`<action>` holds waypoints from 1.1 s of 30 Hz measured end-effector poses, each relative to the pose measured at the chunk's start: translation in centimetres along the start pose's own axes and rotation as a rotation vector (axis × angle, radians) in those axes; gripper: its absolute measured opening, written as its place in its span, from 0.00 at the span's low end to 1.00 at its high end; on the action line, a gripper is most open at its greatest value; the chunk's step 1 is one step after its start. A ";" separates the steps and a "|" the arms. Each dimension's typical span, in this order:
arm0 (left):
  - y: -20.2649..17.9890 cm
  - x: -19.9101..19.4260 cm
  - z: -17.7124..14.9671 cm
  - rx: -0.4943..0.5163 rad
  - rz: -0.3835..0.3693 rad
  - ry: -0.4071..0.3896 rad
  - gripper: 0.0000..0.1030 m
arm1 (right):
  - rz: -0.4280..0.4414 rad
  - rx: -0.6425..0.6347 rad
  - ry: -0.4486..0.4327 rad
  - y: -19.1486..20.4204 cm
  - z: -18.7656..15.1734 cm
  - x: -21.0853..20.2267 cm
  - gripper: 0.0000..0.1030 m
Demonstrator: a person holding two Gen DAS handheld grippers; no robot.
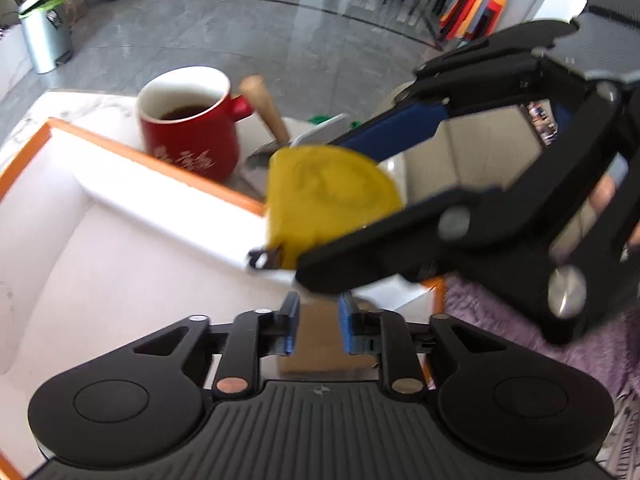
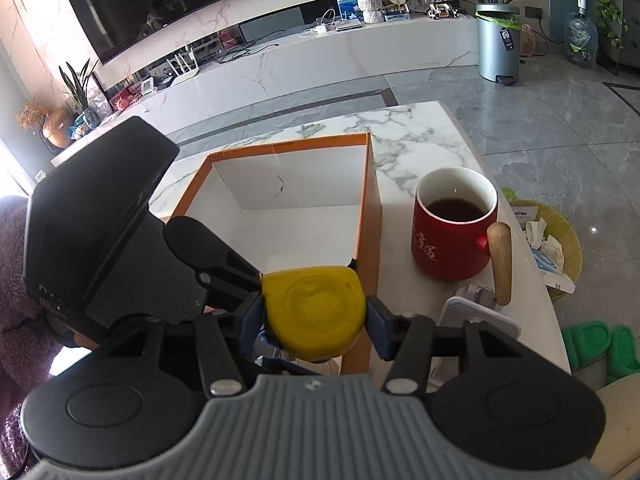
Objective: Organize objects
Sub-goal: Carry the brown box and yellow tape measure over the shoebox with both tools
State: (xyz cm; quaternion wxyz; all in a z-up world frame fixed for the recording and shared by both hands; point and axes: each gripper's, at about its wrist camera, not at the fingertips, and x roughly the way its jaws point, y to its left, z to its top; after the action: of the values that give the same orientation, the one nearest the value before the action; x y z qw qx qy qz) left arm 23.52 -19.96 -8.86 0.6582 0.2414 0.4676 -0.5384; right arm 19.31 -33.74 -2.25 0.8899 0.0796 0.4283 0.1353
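- The yellow tape measure sits clamped between the blue pads of the right claw, held over the near corner of the orange-rimmed box, at about 6 o'clock in the right wrist view.
- The right claw tilts steeply downward; in the left wrist view it reaches in from 3 o'clock, its black fingers running along both sides of the tape measure.
- The tape measure is a rounded yellow case with a circular embossed face and a small dark metal hook end at its lower corner.
- The left claw also points steeply down, its jaws narrow with a gap between the pads; whether they press on the brownish box wall below them cannot be told.
- A fuzzy purple sleeve shows at 9 o'clock behind the left claw's body.
- One box stands on the marble worktop, white inside.
- One red mug with dark liquid and a wooden handle stands just beside the box at 3 o'clock.
- One white flat device lies near the mug's handle.
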 end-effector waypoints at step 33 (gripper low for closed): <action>2.2 3.4 1.8 0.007 -0.047 0.118 0.32 | -0.033 0.032 -0.007 -1.2 -0.5 -0.4 0.55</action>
State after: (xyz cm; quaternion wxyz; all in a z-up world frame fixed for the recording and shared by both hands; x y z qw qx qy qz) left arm 26.13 -22.37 -11.46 0.6160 0.2638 0.5092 -0.5401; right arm 18.87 -34.97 -2.56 0.8921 0.0872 0.4285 0.1138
